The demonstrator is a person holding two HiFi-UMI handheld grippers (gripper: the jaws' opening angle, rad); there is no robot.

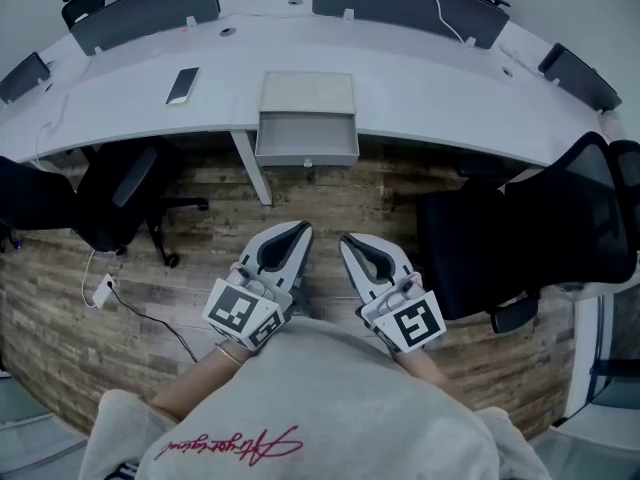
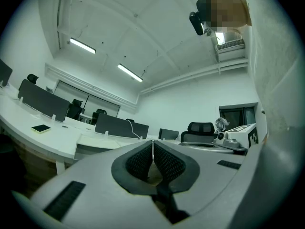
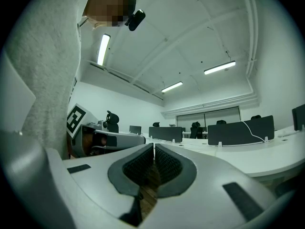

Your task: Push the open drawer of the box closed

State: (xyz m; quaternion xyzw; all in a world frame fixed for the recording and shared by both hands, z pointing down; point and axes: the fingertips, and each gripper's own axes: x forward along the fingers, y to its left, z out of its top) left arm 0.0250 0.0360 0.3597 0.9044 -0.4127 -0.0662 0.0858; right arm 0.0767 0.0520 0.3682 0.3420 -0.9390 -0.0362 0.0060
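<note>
A pale box point(image 1: 307, 95) sits on the curved white desk point(image 1: 420, 88), its grey drawer point(image 1: 307, 140) pulled out past the desk's front edge. Both grippers hang close to my chest, well short of the desk. My left gripper point(image 1: 300, 230) points toward the drawer with its jaws shut and nothing between them. My right gripper point(image 1: 347, 241) sits beside it, jaws likewise shut and empty. In the left gripper view my left gripper point(image 2: 152, 144) has its pads pressed together. My right gripper point(image 3: 154, 148) shows the same in the right gripper view.
A phone point(image 1: 183, 85) lies on the desk to the box's left. Dark divider panels point(image 1: 145, 10) line the desk's far side. Black office chairs point(image 1: 115, 196) stand at left and another chair point(image 1: 540, 228) at right on the wooden floor. A desk leg point(image 1: 251, 167) stands below the drawer's left.
</note>
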